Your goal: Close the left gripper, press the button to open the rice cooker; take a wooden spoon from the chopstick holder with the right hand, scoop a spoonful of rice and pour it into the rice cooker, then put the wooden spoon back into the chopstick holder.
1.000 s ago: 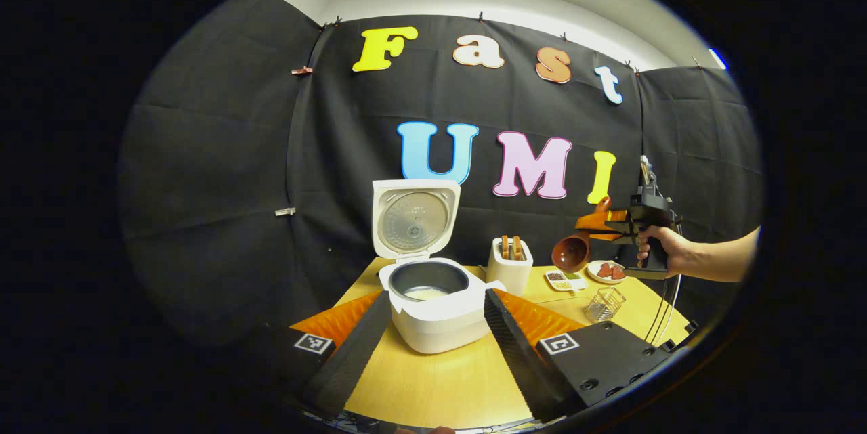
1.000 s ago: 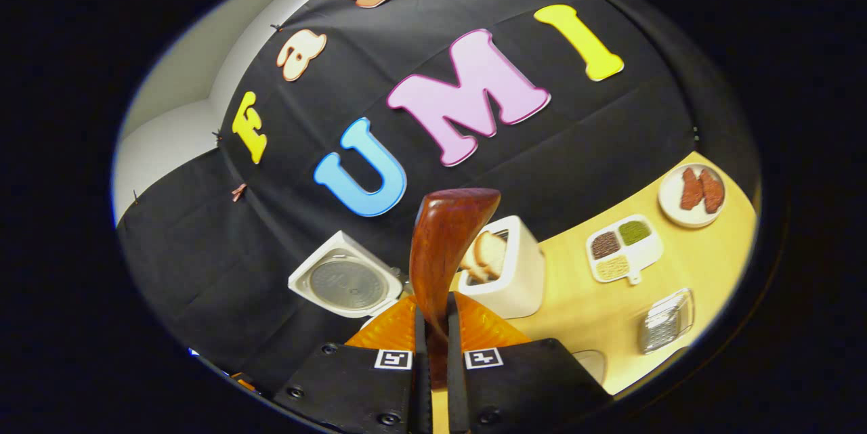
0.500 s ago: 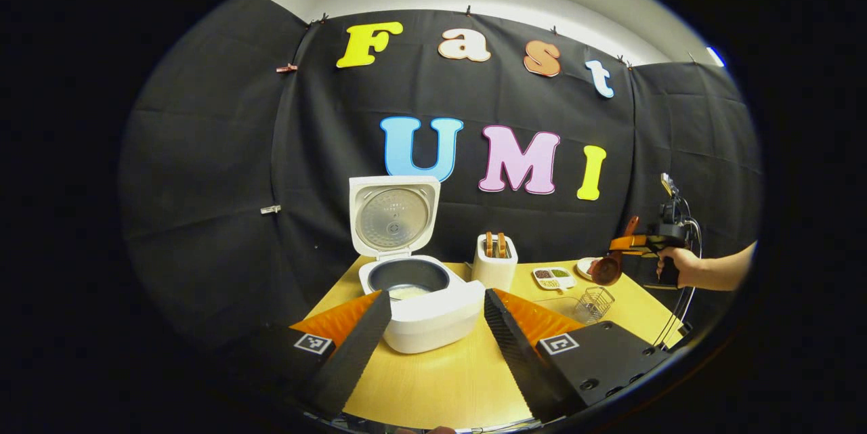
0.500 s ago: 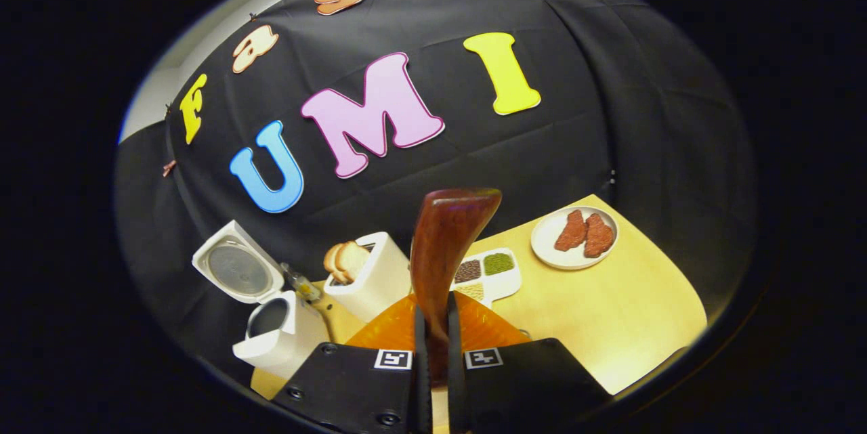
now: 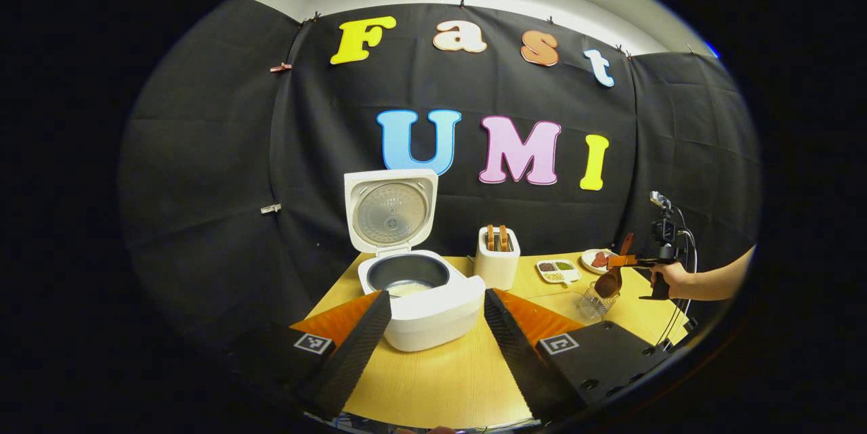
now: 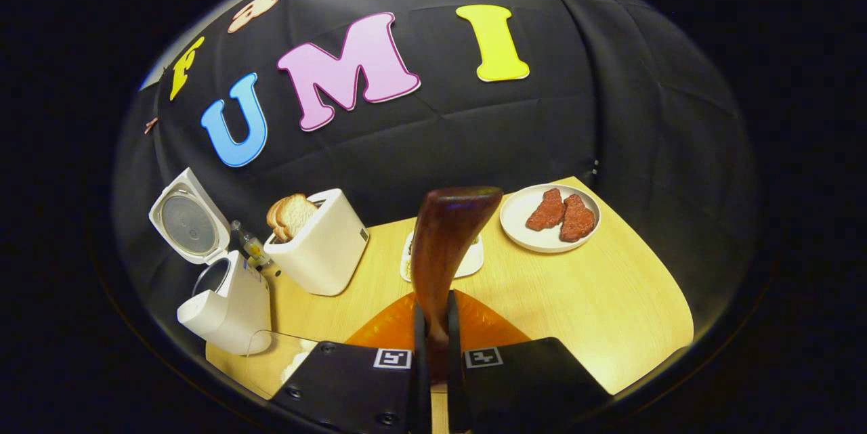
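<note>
Right gripper point(image 6: 433, 353) clamped the wooden spoon point(image 6: 443, 251), left gripper point(image 5: 433, 346) gaped; the spoon bowl could snag the chopstick holder point(image 5: 599, 302) rim.

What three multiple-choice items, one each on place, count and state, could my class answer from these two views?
1. Where does the toaster stand?
A. Right of the rice cooker
B. Inside it
C. On the plate

2. How many red pieces lie on the plate?
A. One
B. Two
C. Five

3. What state is the cooker's lid in?
A. Shut
B. Removed
C. Raised open

Key: 1 A, in the left gripper view it stands beside the cooker; 2 B, two lie side by side; 3 C, the lid stands upright over the pot.
</note>
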